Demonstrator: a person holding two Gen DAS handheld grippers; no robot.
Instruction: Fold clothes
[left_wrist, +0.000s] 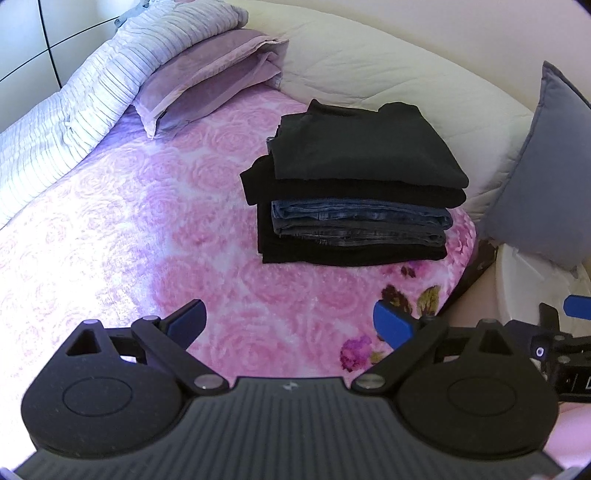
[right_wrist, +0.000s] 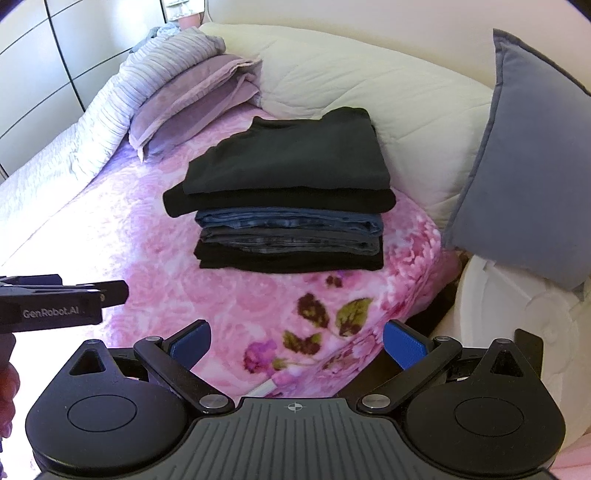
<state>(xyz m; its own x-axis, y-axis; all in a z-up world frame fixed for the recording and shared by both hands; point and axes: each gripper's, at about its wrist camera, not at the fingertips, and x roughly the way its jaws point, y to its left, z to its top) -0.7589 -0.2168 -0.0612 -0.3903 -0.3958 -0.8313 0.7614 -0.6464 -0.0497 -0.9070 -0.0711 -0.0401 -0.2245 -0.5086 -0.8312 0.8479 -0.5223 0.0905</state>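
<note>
A neat stack of folded clothes (left_wrist: 354, 184) (right_wrist: 288, 192) sits on the pink flowered bedspread (left_wrist: 147, 240) (right_wrist: 155, 240), black garments on top and bottom with folded jeans (left_wrist: 358, 221) (right_wrist: 291, 229) between. My left gripper (left_wrist: 290, 321) hovers open over the bedspread, well short of the stack, nothing between its blue pads. My right gripper (right_wrist: 297, 341) is also open and empty near the bed's corner, in front of the stack. The side of the left gripper's body (right_wrist: 55, 302) shows at the left of the right wrist view.
Striped white bedding (left_wrist: 66, 110) and a lilac pillow (left_wrist: 207, 70) lie at the back left. A cream quilted headboard cushion (left_wrist: 388, 66) stands behind the stack, a grey cushion (right_wrist: 524, 166) on a white object (right_wrist: 517, 332) to the right.
</note>
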